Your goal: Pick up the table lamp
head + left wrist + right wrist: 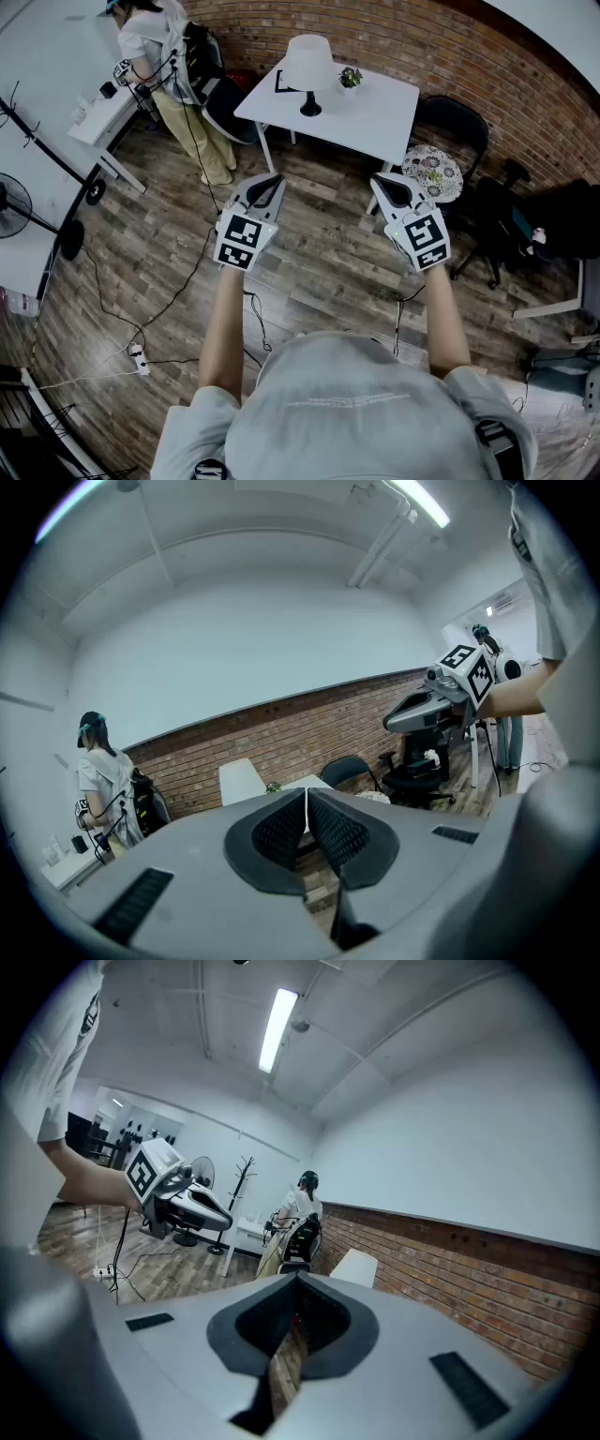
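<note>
white table [380, 120], table lamp [308, 67], small plant [350, 78]

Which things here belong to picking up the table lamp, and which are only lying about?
Job: table lamp; white table under it; left gripper; right gripper; both shut and empty.
Lying about: potted plant; black chair; patterned round seat; fan; power strip.

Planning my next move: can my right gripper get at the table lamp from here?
Probably not yet. The right gripper, jaws shut, hangs over floor short of the white table where the table lamp stands. Nothing seems to block the way; stepping closer should do.
</note>
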A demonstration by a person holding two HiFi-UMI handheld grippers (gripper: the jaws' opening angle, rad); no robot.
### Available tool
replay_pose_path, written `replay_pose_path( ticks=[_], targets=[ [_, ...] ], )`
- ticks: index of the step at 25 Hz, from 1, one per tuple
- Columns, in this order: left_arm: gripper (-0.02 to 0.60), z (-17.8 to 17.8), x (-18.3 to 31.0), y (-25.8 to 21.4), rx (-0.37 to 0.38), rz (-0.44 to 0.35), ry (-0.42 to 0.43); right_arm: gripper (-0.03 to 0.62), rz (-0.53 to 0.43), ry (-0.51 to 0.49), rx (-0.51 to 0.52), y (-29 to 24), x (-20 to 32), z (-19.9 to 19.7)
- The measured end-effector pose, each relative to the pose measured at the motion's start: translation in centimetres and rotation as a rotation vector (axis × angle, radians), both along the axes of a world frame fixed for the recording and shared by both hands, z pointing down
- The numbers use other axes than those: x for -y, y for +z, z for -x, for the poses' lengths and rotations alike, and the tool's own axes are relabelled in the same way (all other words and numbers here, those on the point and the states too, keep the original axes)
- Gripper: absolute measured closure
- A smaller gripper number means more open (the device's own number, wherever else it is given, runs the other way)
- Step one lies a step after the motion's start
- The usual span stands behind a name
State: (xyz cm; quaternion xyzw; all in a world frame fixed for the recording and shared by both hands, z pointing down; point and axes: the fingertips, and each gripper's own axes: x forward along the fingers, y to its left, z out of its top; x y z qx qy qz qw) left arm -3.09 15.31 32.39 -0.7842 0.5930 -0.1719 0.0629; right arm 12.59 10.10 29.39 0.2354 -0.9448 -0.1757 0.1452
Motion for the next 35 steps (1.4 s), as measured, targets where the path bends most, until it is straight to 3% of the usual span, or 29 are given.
replay_pose_path(
  ticks=[12, 20, 26, 35],
  targets=[
    [0.566, 3.0, -1.8, 1.2, -0.029, 0.016, 0.040, 0.594, 0.095, -0.009, 0.038, 1.3, -2.0, 2.8],
    [0.569, 5.5, -1.4, 1.2, -0.125, -0.042, 0.048, 0.594, 0.117, 0.045, 0.017, 2.6, -1.6, 4.6],
    [0.569, 6.4, 2.8, 3.0, -0.117, -0.001, 0.054, 0.594, 0.142, 0.058, 0.035, 3.8, 3.0, 5.6],
    [0.569, 8.2, 15.5, 5.9, -0.139, 0.105, 0.035, 0.594, 0.178, 0.029, 0.066, 6.5, 17.2, 9.0]
  ],
)
